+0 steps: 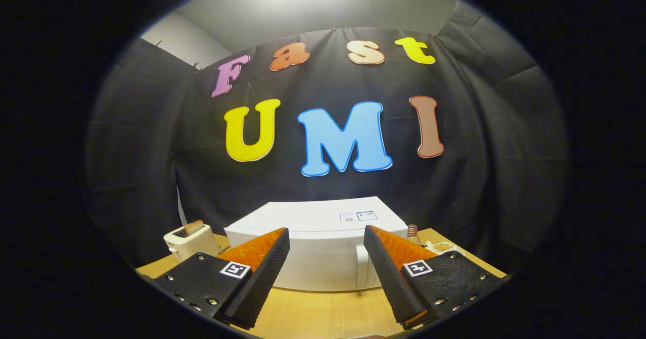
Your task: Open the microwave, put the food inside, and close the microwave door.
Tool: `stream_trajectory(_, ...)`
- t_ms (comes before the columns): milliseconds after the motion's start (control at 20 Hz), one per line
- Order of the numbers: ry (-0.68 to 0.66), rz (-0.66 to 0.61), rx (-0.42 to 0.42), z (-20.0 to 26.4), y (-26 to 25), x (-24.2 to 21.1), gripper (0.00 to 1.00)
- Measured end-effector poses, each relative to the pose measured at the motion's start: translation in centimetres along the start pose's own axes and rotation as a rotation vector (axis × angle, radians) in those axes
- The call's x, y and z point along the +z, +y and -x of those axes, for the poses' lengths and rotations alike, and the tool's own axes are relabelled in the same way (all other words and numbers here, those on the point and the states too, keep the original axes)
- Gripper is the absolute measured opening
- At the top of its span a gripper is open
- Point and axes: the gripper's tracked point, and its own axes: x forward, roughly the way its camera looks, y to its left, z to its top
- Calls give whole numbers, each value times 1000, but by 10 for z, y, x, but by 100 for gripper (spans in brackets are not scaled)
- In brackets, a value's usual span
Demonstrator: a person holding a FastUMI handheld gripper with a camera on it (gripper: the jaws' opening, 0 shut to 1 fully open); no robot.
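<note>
Black cloth hangs as the booth's wall behind a pale wooden tabletop (323, 314), with a strip of grey wall and a bright ceiling light above it. From the gripper view, the white microwave (318, 248) stands on the tabletop against the cloth, just beyond the fingers, its door shut and its handle a vertical bar near the door's right edge. Small stickers sit on its top toward the right. To its left stands a white toaster (191, 240) with a slice of something brownish poking from its slot, close to the microwave but apart from it. To the microwave's right, a small bottle (413, 234) peeks out behind the right finger, and beside it lies a small white dish (444, 248) of pale bits, partly hidden. The gripper (327, 248) hovers above the tabletop with its fingers spread wide apart, nothing between them, the microwave's front showing through the gap
</note>
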Motion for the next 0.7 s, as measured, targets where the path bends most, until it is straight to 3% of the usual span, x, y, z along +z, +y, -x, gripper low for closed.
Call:
stream_trajectory(400, 78, 102, -111, -66, -40, -80, 95)
stream_trajectory(700, 124, 131, -155, -103, -52, -115, 88)
